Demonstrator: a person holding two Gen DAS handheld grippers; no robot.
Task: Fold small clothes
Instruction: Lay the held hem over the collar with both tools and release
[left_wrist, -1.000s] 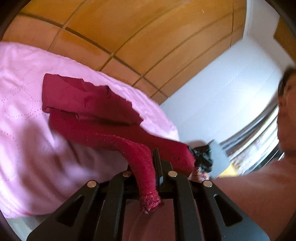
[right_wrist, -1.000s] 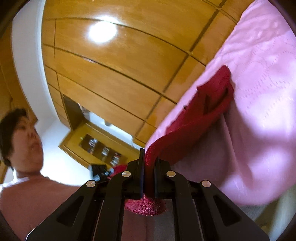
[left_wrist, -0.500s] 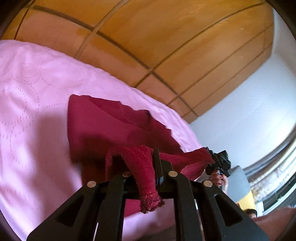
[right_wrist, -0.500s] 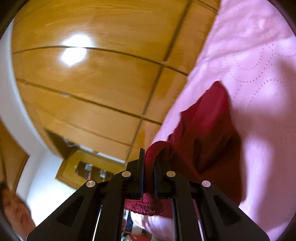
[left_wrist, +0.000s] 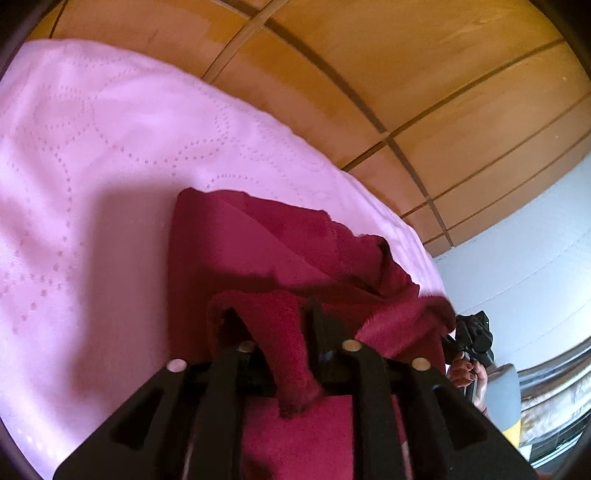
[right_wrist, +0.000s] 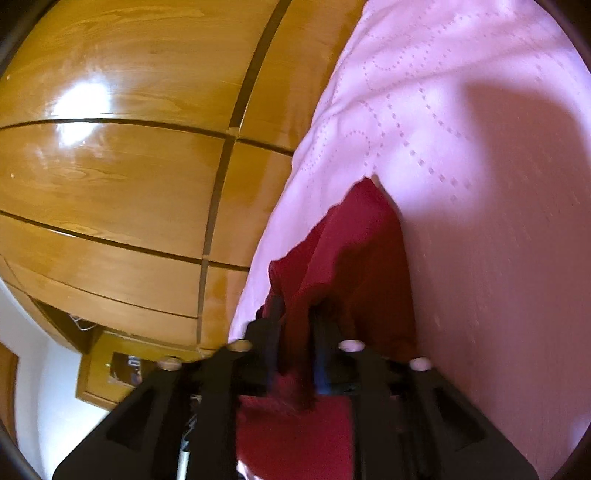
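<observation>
Garment (left_wrist: 258, 251) is a dark red knit piece, lying on the pink bedspread (left_wrist: 92, 147) near the edge that runs along the wooden wardrobe (left_wrist: 406, 74), with its near hem carried over the far half, so you're at the end of a fold-over step. Your left gripper (left_wrist: 273, 328) has just been opening: the fingers stand a little apart, with the ribbed hem draped loosely between them, not pinched. Your right gripper (right_wrist: 295, 321) has also just been opening, wider, and the other corner of the cloth hangs in the gap between its fingers; that view is blurred, so contact with the pads is hard to judge. Your right hand (left_wrist: 469, 373) shows at the right edge of the left view. Next move, as I read it: open fully, back both grippers straight out so the knit doesn't snag and drag the fold open, then check the edges line up before the next fold.
</observation>
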